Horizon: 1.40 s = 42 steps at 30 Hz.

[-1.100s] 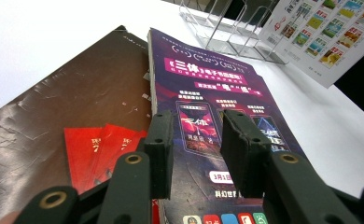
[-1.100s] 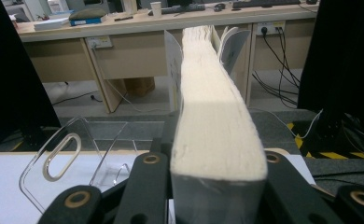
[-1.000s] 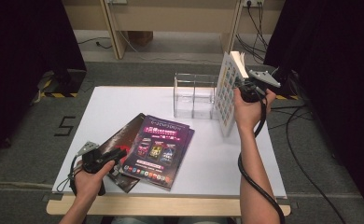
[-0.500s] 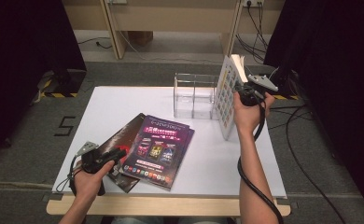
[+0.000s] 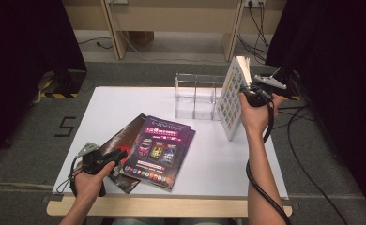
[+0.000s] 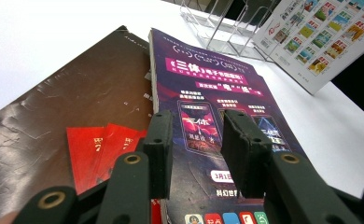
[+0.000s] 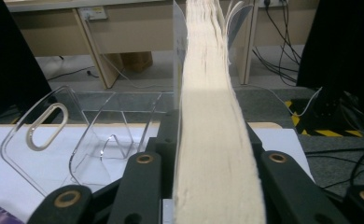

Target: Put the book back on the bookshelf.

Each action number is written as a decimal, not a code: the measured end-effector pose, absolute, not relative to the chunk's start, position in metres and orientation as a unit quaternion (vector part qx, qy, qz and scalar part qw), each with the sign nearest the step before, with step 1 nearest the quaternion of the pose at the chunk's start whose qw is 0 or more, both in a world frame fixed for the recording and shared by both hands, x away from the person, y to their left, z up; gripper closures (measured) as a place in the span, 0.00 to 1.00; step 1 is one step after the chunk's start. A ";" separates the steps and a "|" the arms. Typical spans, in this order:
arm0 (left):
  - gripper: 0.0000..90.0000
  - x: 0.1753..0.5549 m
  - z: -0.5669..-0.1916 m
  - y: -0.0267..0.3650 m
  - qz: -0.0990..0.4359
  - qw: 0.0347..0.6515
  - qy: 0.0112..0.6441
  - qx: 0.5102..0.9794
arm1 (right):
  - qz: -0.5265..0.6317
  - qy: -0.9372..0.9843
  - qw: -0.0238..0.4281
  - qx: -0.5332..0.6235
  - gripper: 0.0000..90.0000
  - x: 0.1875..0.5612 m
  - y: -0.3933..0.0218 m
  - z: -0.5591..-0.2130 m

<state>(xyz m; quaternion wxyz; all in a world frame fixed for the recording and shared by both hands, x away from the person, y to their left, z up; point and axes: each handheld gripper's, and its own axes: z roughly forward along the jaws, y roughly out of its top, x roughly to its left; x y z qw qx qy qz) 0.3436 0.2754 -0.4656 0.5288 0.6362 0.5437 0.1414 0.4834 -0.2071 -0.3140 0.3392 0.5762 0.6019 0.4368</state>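
Thick book's page edge (image 7: pixel 215 154) fills the jaws; clear acrylic rack (image 7: pixel 91 135) left.

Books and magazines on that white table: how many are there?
3. A purple-covered magazine lies flat near the front, overlapping a dark brown book on its left. A thick white book stands upright in the right claw, beside the clear acrylic rack.

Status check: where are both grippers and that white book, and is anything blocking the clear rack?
Right gripper jaws just eased wider, white book upright between them. Left gripper open over purple magazine. Clear rack unobstructed.
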 end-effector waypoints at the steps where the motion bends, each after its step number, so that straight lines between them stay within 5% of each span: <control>1: 0.70 0.344 -0.465 0.276 0.142 0.529 0.544 0.636 | 0.436 0.602 0.337 0.578 0.77 0.483 -0.207 -0.313; 14: 0.70 0.343 -0.466 0.274 0.139 0.529 0.543 0.638 | 0.417 0.614 0.321 0.588 0.74 0.483 -0.211 -0.316; 42: 0.70 0.344 -0.467 0.275 0.140 0.525 0.544 0.640 | 0.403 0.613 0.301 0.610 0.83 0.492 -0.205 -0.312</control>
